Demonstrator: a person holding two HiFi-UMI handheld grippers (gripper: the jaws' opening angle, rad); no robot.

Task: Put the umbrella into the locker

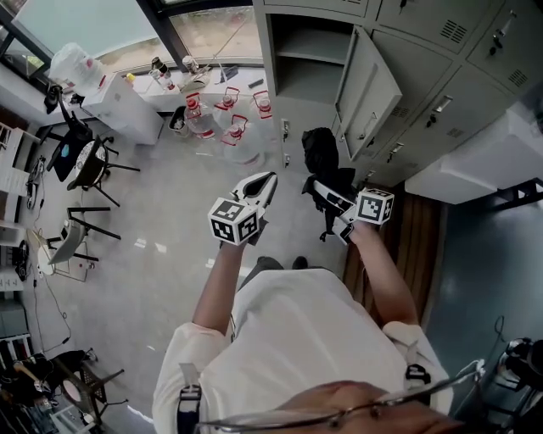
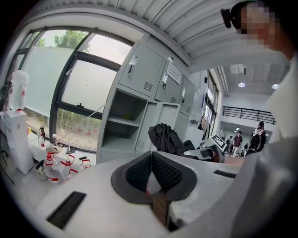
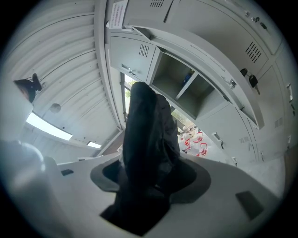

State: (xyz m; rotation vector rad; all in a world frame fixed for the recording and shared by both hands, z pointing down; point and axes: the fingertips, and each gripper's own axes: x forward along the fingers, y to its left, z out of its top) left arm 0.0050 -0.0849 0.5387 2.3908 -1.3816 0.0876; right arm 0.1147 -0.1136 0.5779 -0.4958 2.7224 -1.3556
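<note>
Along the top and right of the head view runs a tall bank of pale grey metal lockers [image 1: 441,76], one door [image 1: 369,93] swung out, baring an open compartment with a shelf [image 1: 305,51]. Below it spreads a glossy light grey floor [image 1: 161,220], with a large window [image 1: 85,25] at the upper left. A person in a white short-sleeved shirt [image 1: 297,339] stands facing the lockers, both arms stretched forward. The folded black fabric umbrella [image 1: 321,157] is outside the locker, held in the air in front of the open compartment. It is clamped in the right gripper [image 1: 327,199], whose jaws press on its lower part while its bundled cloth rises well past them; in the right gripper view the open compartment shows just behind its top. The left gripper [image 1: 265,185] hangs just beside the right one, apart from the umbrella, its ribbed black pads [image 2: 164,174] brought together at the tips with nothing between them. On the floor under the window stands a cluster of clear plastic bottles with red handles [image 1: 204,119].
</note>
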